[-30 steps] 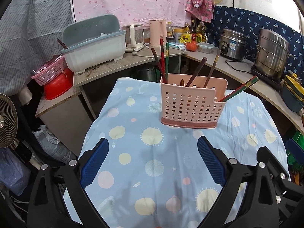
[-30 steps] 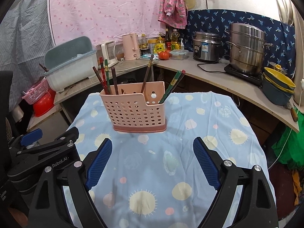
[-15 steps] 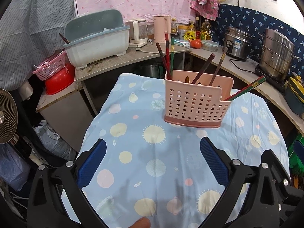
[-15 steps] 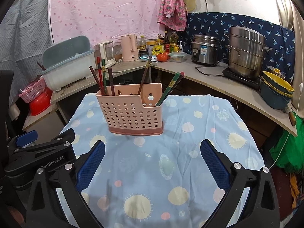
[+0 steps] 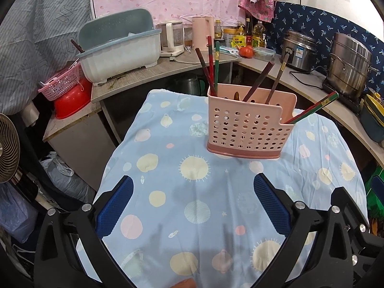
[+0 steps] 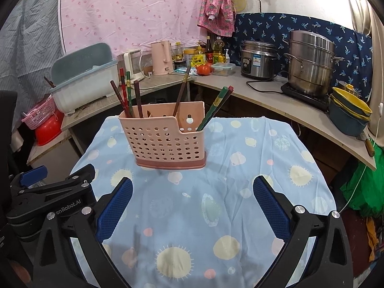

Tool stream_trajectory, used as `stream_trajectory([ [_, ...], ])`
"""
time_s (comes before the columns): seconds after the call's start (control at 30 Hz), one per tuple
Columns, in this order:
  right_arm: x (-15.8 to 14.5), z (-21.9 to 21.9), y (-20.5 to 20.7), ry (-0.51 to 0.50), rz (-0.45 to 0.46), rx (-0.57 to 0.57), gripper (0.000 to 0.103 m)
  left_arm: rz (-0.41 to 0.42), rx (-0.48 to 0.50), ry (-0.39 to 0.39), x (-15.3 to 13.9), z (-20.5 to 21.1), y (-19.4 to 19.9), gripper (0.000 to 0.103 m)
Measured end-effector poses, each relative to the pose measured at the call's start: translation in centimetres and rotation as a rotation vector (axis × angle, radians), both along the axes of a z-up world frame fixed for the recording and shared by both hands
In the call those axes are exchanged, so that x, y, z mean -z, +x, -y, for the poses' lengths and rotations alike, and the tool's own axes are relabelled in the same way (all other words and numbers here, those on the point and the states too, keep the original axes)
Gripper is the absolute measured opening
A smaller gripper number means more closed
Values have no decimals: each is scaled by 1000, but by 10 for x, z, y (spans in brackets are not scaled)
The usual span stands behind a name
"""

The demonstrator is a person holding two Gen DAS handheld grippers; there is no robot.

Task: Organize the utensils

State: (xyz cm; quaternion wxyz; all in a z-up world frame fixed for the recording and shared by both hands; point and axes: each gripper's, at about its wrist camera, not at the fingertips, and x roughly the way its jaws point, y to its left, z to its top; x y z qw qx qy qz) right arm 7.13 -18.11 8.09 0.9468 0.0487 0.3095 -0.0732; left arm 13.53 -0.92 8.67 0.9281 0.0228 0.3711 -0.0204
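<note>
You are holding the left claw (image 5: 193, 202) and right claw (image 6: 192, 202) spread wide, nothing between them; the pink utensil holder (image 6: 163, 139) with chopsticks (image 6: 212, 106) is standing at twelve o'clock on the cloth-covered surface (image 6: 240, 192).

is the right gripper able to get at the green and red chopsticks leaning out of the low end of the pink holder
Probably yes. The right gripper is open and empty, and only bare tablecloth lies between it and the chopsticks, which lean clear of the holder.
</note>
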Motion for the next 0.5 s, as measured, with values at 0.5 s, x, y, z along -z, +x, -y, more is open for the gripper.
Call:
stream_trajectory([
  [0.5, 2, -1, 1, -2, 2, 1, 97, 9, -3, 11, -1, 0, 1, 96],
])
